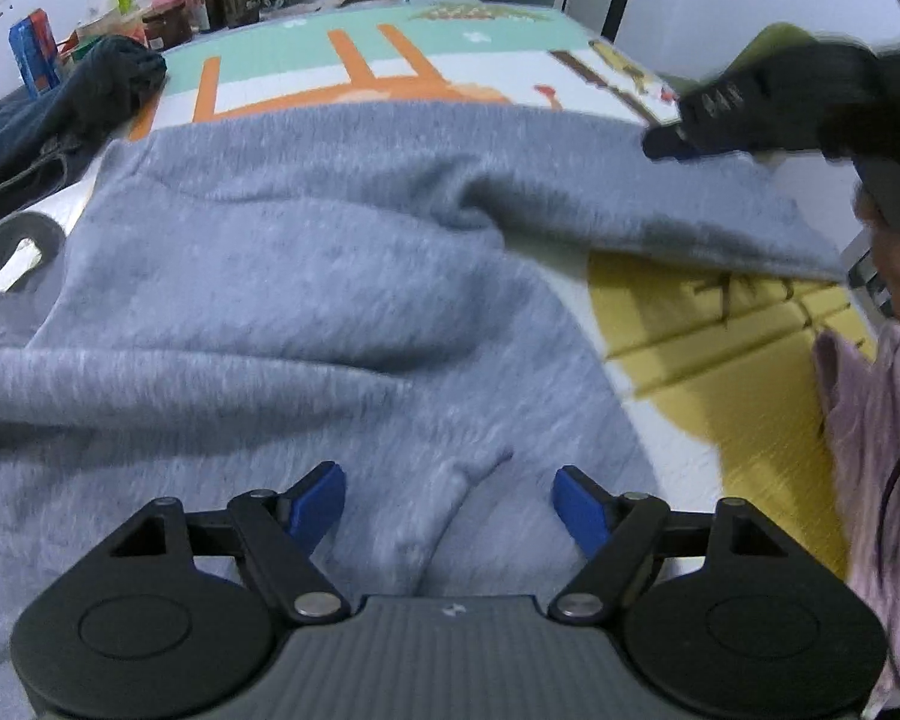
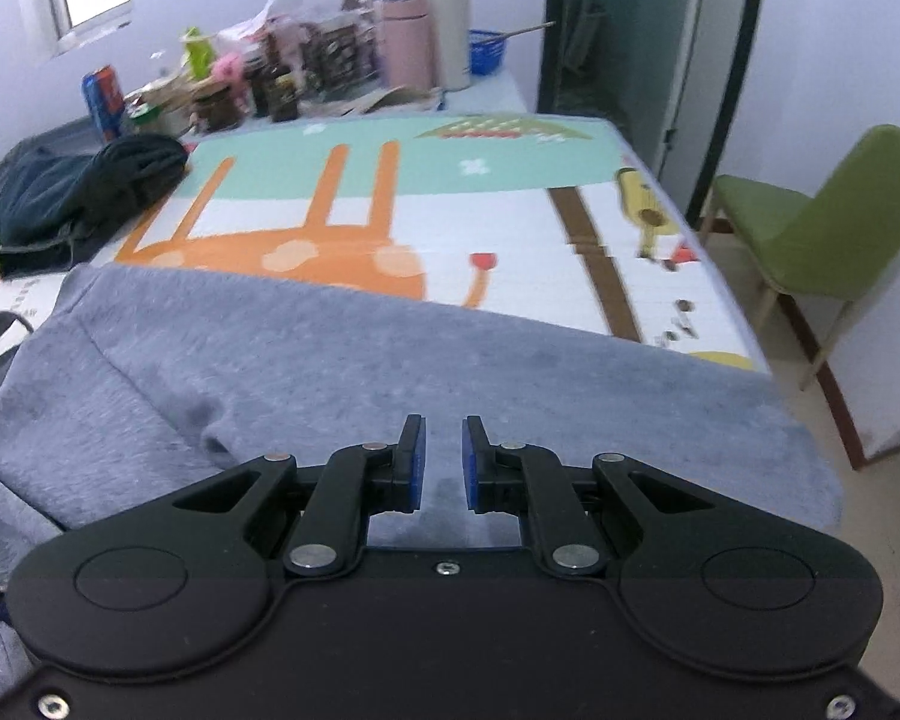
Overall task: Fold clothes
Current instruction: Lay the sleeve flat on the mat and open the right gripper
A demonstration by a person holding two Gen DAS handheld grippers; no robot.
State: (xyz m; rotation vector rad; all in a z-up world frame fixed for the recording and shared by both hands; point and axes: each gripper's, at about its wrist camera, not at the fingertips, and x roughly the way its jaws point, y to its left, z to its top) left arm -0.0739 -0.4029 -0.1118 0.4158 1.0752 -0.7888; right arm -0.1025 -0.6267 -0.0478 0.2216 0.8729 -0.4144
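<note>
A grey fleece sweatshirt (image 1: 270, 300) lies spread and rumpled over a colourful play mat (image 1: 390, 54) on the table. My left gripper (image 1: 447, 471) hovers just above the garment's near part, jaws wide open with only a low fold of fabric below them. At the upper right of the left wrist view my right gripper (image 1: 669, 147) pinches the sweatshirt's far right part, which hangs lifted off the mat and casts a shadow. In the right wrist view the right gripper (image 2: 444, 423) shows its blue pads nearly together over the grey sweatshirt (image 2: 330, 360).
A dark bundled garment (image 2: 90, 180) sits at the mat's far left. Bottles, jars and a pink flask (image 2: 405, 42) crowd the back edge. A green chair (image 2: 822, 222) stands right of the table. A person's pink clothing (image 1: 870, 420) is at the right edge.
</note>
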